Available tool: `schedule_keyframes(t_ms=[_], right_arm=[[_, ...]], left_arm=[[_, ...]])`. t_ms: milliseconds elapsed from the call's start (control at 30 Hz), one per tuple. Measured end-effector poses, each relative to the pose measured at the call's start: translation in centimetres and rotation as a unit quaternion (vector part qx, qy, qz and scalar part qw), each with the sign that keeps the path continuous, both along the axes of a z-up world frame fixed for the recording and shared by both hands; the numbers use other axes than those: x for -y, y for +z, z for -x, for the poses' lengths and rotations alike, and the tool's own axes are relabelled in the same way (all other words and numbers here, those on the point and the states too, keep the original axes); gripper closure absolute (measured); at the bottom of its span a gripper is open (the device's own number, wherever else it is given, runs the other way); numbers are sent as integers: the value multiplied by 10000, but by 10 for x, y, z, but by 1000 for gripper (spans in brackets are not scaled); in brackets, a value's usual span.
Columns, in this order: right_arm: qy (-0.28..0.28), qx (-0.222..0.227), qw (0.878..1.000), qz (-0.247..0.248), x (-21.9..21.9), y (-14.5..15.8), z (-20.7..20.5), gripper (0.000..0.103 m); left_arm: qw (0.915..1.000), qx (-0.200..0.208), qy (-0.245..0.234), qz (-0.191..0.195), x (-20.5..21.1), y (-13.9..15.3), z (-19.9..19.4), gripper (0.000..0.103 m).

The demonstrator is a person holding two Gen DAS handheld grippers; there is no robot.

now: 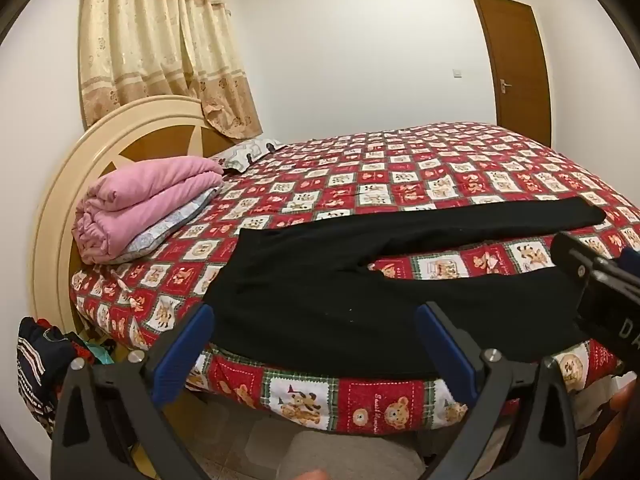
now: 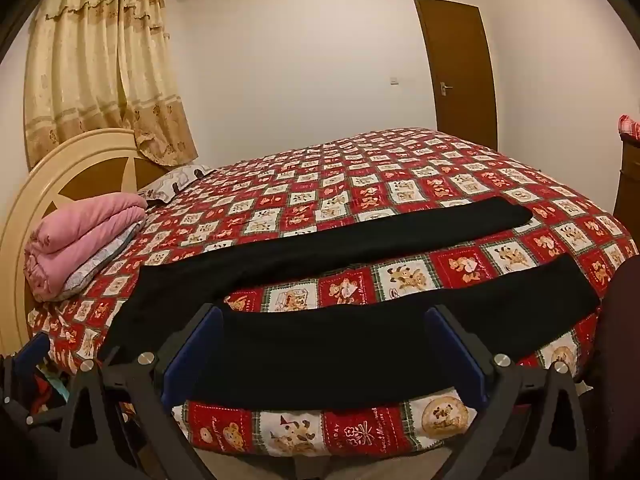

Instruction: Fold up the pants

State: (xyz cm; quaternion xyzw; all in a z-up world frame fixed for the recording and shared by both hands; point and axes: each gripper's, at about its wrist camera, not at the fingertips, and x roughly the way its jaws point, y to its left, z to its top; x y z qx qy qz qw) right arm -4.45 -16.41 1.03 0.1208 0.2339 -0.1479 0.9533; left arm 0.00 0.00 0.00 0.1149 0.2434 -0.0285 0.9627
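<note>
My left gripper [image 1: 316,344] spread wide, nothing between fingers, over waist end of black pants [image 1: 360,288]. My right gripper [image 2: 324,348] equally wide, above near leg. Pants flat on red patchwork bedspread [image 2: 400,168], legs apart. Pink blanket [image 1: 148,204] folded by headboard [image 1: 132,128].

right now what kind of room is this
A bedroom in a home, most likely. A large bed with a red teddy-bear patchwork cover fills the view, a folded pink blanket sits by the rounded headboard, and black pants lie spread on the cover.
</note>
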Motion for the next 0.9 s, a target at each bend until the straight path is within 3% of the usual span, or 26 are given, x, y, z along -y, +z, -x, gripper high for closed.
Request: schedule_keyframes(t_ms=[900], right_arm=[[-11, -46, 10000, 77, -2, -2, 0, 1]], left_arm=[[10000, -69, 4, 18, -1, -5, -3, 0]])
